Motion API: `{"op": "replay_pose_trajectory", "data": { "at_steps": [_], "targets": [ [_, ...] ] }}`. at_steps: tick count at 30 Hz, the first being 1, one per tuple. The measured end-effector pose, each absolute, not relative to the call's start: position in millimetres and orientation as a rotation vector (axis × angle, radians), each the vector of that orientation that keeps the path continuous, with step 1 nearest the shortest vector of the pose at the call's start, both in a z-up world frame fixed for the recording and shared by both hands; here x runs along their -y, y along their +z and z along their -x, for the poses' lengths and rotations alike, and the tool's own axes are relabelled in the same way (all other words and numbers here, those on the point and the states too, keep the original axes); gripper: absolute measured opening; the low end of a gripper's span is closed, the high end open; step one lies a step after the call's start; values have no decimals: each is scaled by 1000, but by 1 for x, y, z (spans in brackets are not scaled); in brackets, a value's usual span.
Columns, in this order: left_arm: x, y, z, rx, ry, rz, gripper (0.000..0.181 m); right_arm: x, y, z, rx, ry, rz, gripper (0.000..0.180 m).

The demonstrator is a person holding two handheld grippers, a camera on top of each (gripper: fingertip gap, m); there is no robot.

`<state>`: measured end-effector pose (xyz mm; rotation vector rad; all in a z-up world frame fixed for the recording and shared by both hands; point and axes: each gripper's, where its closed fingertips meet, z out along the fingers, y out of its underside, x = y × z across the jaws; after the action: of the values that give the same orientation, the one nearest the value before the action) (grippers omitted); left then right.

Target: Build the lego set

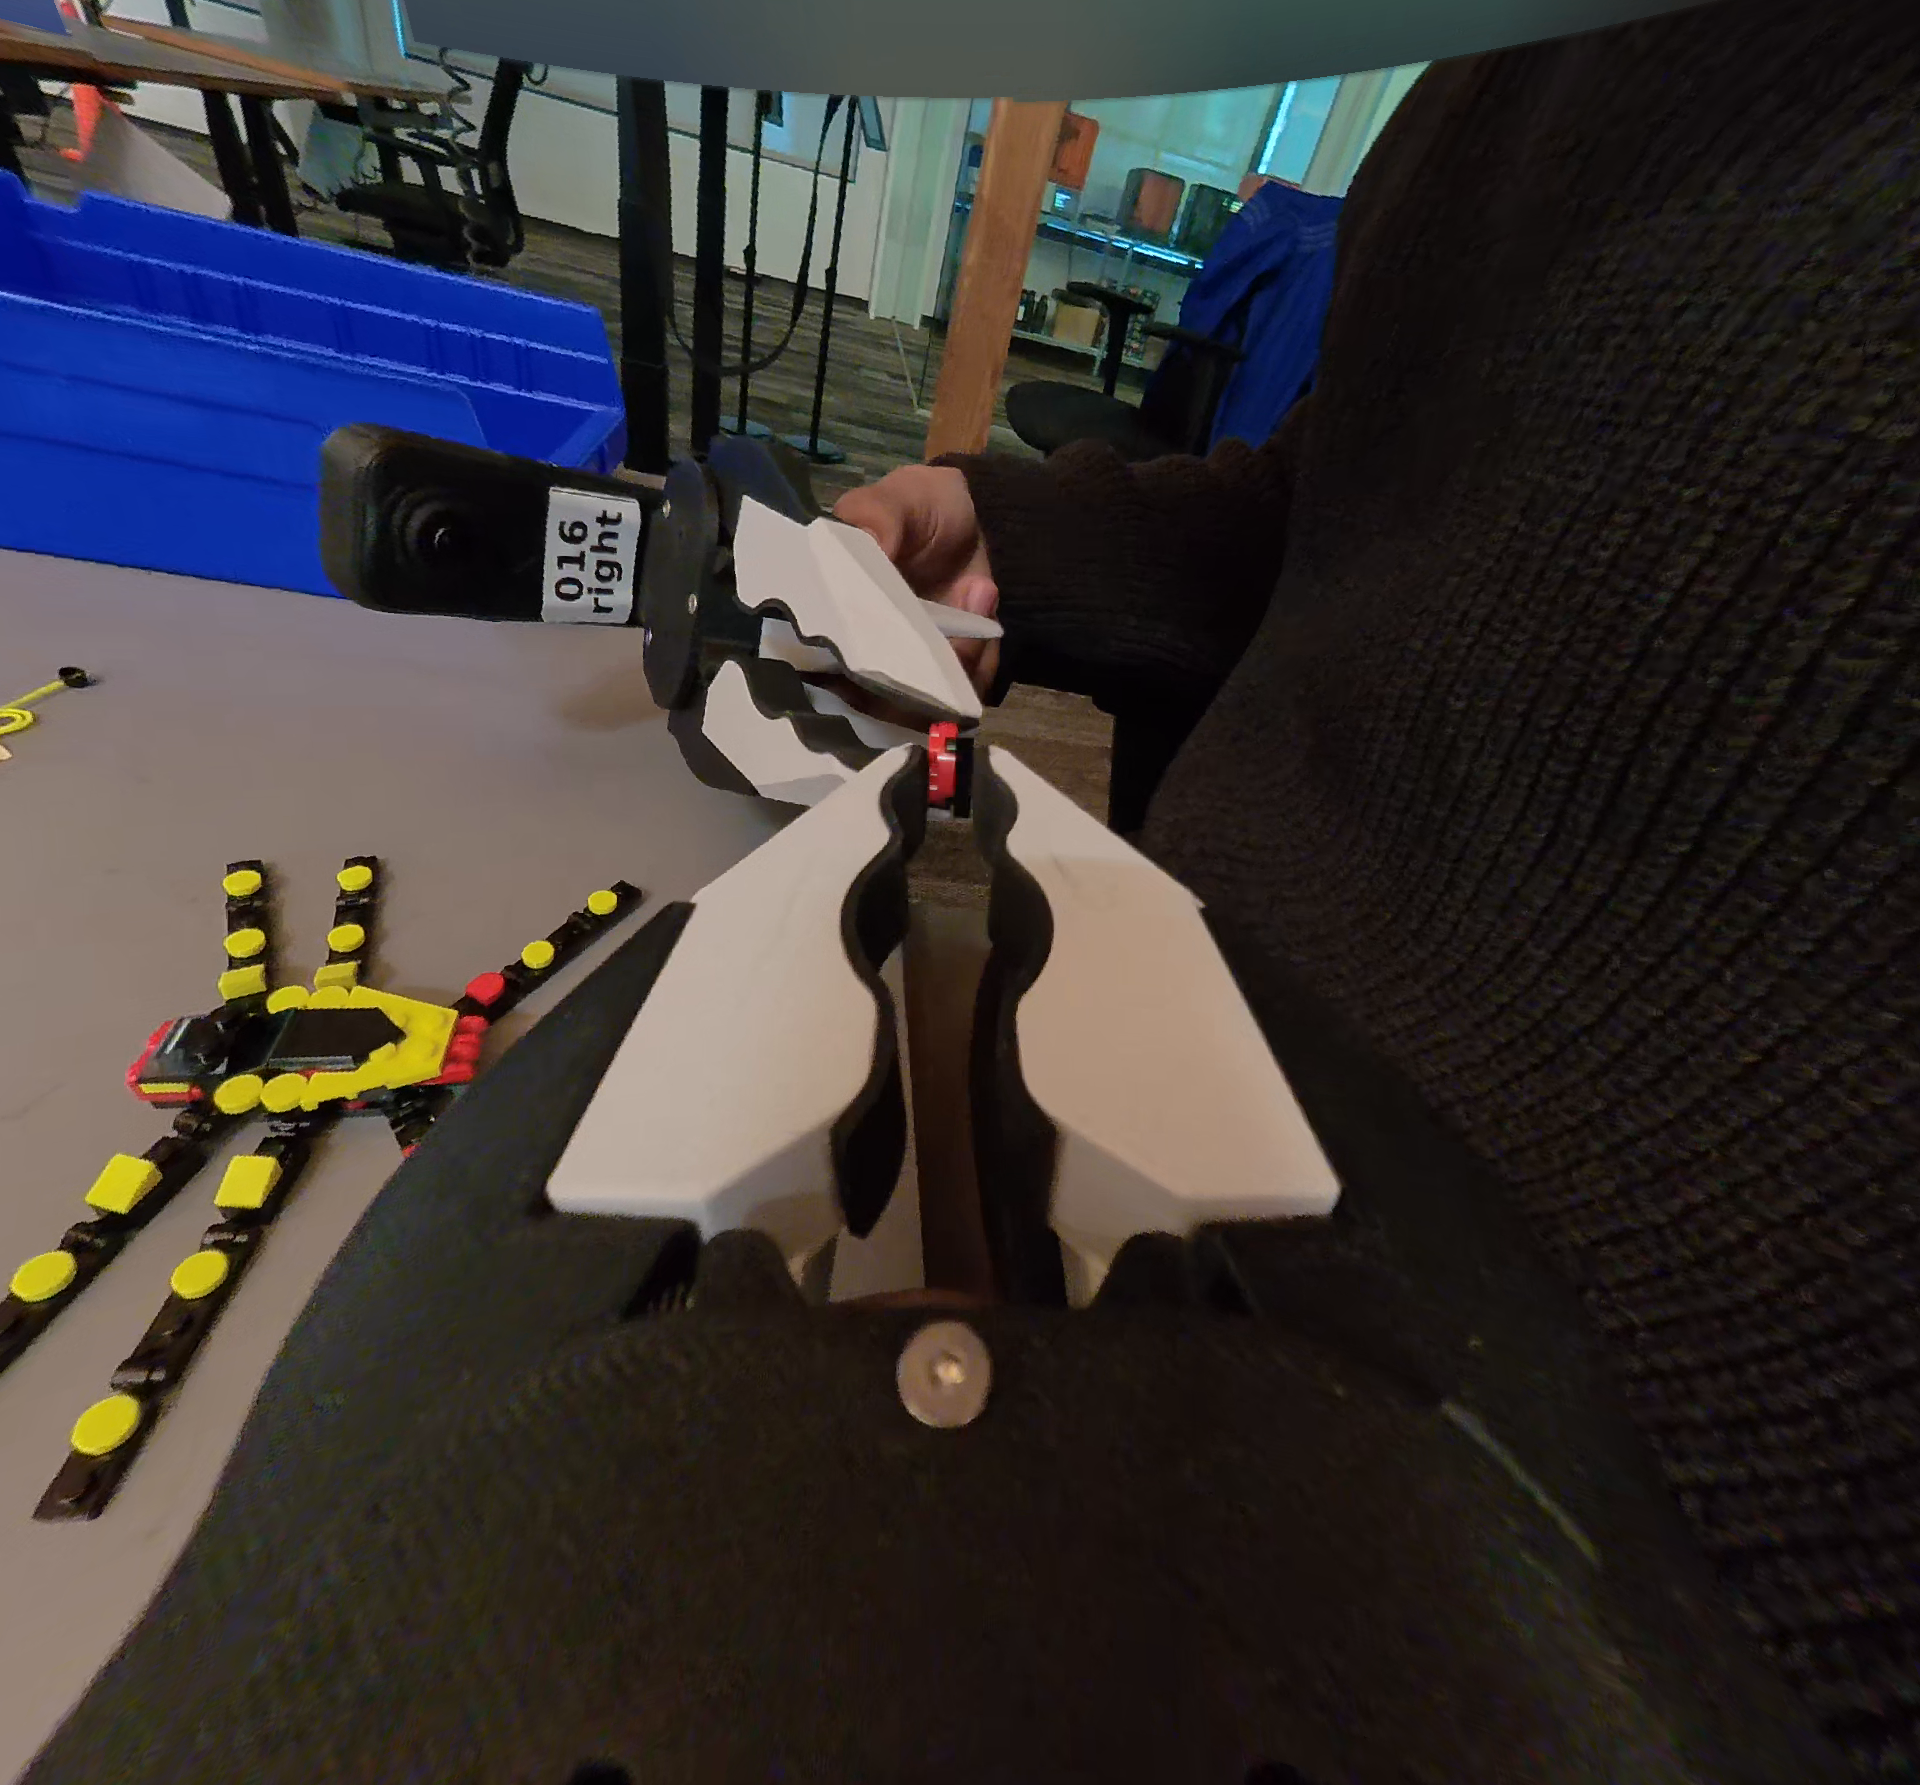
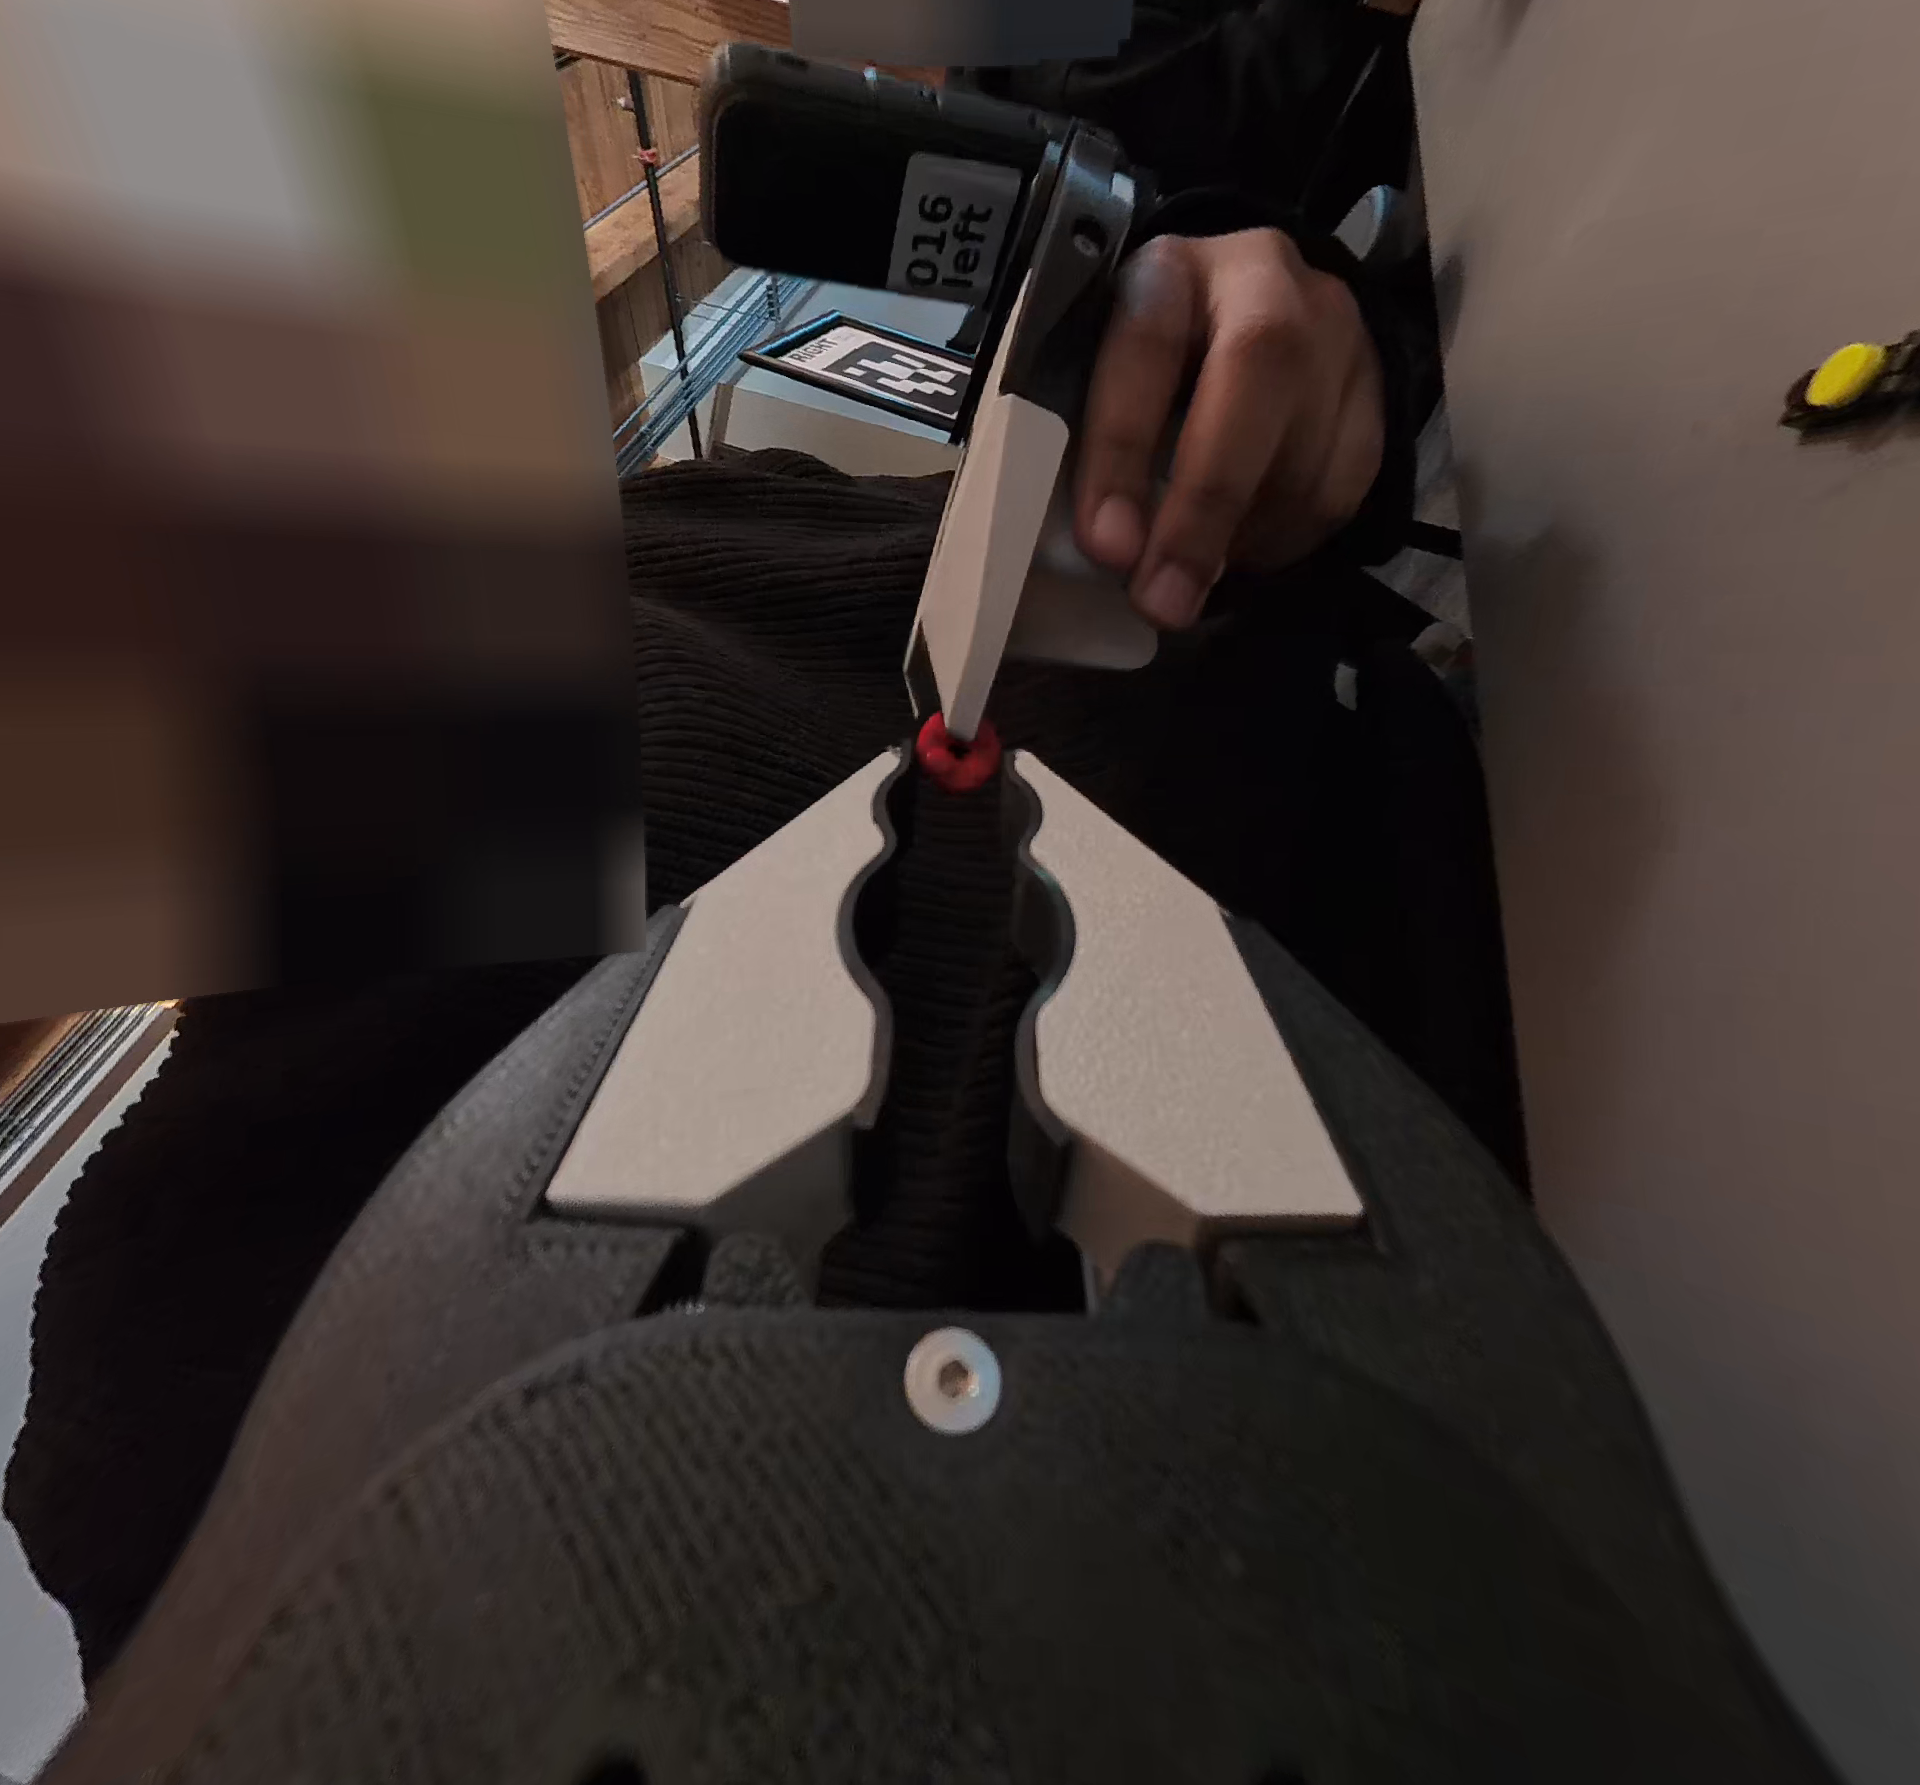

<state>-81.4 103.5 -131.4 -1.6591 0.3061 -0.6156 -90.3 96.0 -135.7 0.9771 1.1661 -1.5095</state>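
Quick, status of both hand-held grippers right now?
Left hand-held gripper: shut on the small red piece.
Right hand-held gripper: at the same red piece; grip cannot be told.

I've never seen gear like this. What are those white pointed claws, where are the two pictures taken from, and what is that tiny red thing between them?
There is no robot here: a person holds a hand-held gripper in each hand, and each one carries a camera that looks along its two white fingers. So one picture looks out from the left gripper, the other from the right gripper. In each view the other gripper shows farther off, with the hand holding it. The two tips meet at a small red lego piece, held in the air off the table's edge. Both seem to pinch it. On the grey table lies a half-built black, yellow and red lego model, with a blue bin behind it.
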Motion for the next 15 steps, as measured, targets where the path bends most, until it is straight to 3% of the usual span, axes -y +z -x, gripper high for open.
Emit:
{"op": "replay_pose_trajectory", "data": {
  "at_steps": [15],
  "targets": [
    [-107,-130,80,-326,-583,1677,6,-98,-132,91,-1148,-1532,-965,14]
  ]
}}
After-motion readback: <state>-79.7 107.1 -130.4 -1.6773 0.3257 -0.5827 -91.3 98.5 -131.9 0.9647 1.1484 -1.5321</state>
